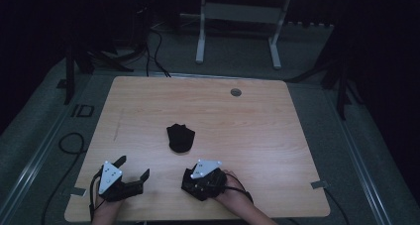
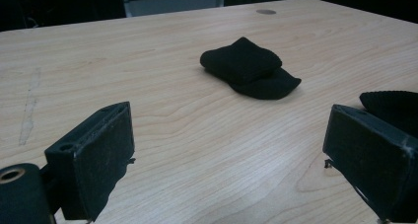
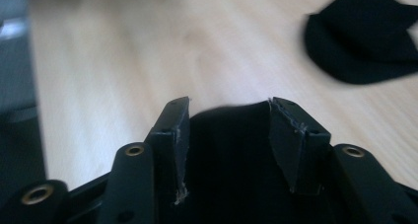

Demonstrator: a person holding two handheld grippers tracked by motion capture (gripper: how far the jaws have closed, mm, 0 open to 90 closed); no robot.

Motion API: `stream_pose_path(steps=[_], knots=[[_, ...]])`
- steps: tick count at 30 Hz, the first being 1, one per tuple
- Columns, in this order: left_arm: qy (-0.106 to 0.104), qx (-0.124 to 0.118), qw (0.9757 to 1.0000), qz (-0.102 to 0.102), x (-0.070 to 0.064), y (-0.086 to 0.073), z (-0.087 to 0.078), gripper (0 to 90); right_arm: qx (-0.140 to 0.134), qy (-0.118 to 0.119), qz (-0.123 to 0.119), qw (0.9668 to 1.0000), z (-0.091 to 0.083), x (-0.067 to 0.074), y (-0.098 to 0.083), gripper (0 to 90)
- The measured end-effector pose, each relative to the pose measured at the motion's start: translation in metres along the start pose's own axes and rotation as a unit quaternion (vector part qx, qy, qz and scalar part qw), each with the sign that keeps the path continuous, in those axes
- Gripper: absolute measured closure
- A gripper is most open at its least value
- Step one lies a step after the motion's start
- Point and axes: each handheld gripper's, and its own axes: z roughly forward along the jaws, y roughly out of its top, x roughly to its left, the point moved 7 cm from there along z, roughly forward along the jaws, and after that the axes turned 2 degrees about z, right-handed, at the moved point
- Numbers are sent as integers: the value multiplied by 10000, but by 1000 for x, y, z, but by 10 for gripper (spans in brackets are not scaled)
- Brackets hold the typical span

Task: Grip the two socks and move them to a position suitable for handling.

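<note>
While the right gripper [image 3: 229,130] rests low at the near edge of the bench [image 1: 257,116], its two fingers [image 3: 177,135] stand partly apart with a piece of black cloth [image 3: 229,169] lying between them; whether the pads press on that cloth I cannot tell. From the left gripper view the same dark cloth [image 2: 392,105] shows as a ribbed edge just behind the right-hand finger. In the high view the right gripper [image 1: 202,178] sits under its grey three-cornered plate, with the person's hand and forearm coming in from the bottom edge.

Off to the left, the left gripper [image 1: 132,169] lies near the front left corner of the bench, its fingers [image 2: 101,155] released and spread wide, with only bare wood between them. Both fingers point across the bench toward the middle.

Further out, a folded black sock [image 1: 180,138] lies flat on the bench near its centre, apart from both grippers. The left gripper view shows the folded black sock [image 2: 249,66] as a doubled-over bundle with a rounded end toward the right, and it appears at the upper right of the right gripper view [image 3: 365,41], blurred.

Toward the far edge of the bench a small round grommet [image 1: 236,92] is set into the wood. Beyond the bench, a white frame [image 1: 237,22] stands on the grey floor, and dark cables [image 1: 153,46] trail across it
</note>
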Motion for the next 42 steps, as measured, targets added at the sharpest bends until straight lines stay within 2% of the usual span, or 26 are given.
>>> stream_pose_path(steps=[2,3,6,8,9,10,11,12,13,14,15,18,21,23,25,27,28,30,31,32,34,36,37,38,40,42], knots=[[-14,-4,10000,9,0,0,0,58,245,-81,-285,9993,5,0,-8,499],[-22,-14,10000,-1,0,0,0,58,286,-84,-334,9990,7,-1,-10,504],[-39,-48,10000,-19,0,1,0,58,376,230,-359,9984,9,-7,-13,509],[-50,-54,10000,-28,0,1,0,58,381,577,-318,9971,12,-10,-15,496],[-53,-54,10000,-24,-1,1,0,58,445,613,-318,9966,15,-12,-18,507],[-65,-62,10000,-16,-1,1,0,58,503,690,-363,9957,17,-11,-21,538],[-76,-66,9999,-17,-2,1,1,58,398,758,-382,9956,18,-9,-21,610],[-77,-52,10000,12,-2,1,1,58,370,748,-332,9960,17,-8,-21,687],[-99,-42,9999,37,-3,1,1,58,370,610,-337,9969,17,-8,-21,729],[-120,-44,9999,45,-5,1,1,58,358,420,-408,9976,16,-7,-20,753],[-155,-38,9999,22,-6,1,1,58,331,334,-462,9978,14,-5,-19,766],[-419,-20,9990,-137,-16,2,5,58,92,108,-238,9996,7,-8,-14,782],[-829,204,9961,-235,-32,3,11,59,-186,-106,52,9998,-6,-18,-6,783],[-1034,369,9938,-180,-43,4,16,73,-310,-37,160,9994,-16,-23,-2,783],[-1269,471,9906,-182,-56,7,19,163,-448,-30,204,9988,-24,-26,2,782],[-1567,542,9859,-213,-70,11,24,213,-537,-29,188,9984,-32,-27,4,781],[-1742,547,9828,-279,-77,13,26,300,-524,-69,146,9985,-35,-27,4,781],[-2038,529,9767,-420,-87,19,30,404,-567,-124,78,9983,-40,-26,4,781],[-2128,538,9745,-469,-90,22,32,446,-574,-110,60,9983,-42,-24,4,780],[-2251,514,9713,-568,-93,25,33,449,-580,-103,3,9983,-44,-23,4,779],[-2454,451,9647,-846,-96,32,37,532,-572,-149,-71,9982,-47,-21,3,779],[-2658,402,9571,-1083,-97,37,39,579,-580,-170,-139,9981,-49,-19,2,778],[-2731,420,9543,-1137,-98,39,41,600,-573,-164,-168,9981,-50,-18,2,778],[-2834,450,9503,-1212,-99,39,43,606,-591,-159,-198,9979,-52,-17,2,777],[-3116,449,9392,-1373,-103,40,45,635,-621,-174,-211,9977,-54,-17,3,777],[-3266,485,9327,-1451,-106,40,47,670,-665,-190,-233,9973,-55,-16,4,776]])
